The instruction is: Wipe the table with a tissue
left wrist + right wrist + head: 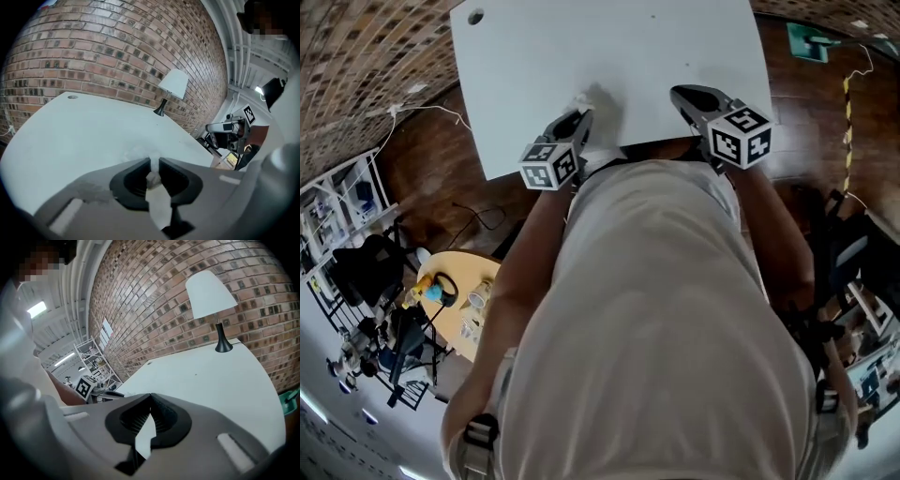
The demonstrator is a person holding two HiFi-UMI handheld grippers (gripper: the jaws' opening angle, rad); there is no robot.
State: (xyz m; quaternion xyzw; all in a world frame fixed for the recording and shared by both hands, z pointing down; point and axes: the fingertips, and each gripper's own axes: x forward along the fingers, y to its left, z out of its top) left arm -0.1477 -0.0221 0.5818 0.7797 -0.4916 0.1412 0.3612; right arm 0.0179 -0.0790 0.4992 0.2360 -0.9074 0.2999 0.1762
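White tissue (pixel 153 178) is pinched in the left gripper (pixel 154 161) jaws over the table (pixel 93 136); right gripper (pixel 151 397) jaws touch, empty.

Table (pixel 609 56) cut off at top, near edge behind torso (pixel 666 328), tissue (pixel 151 179) partly hidden within left claw (pixel 154 161)

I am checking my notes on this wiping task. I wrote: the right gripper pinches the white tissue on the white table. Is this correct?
Not quite. The left gripper pinches the white tissue on the white table, as the left gripper view shows. In the right gripper view, the right gripper is shut with nothing between its jaws.
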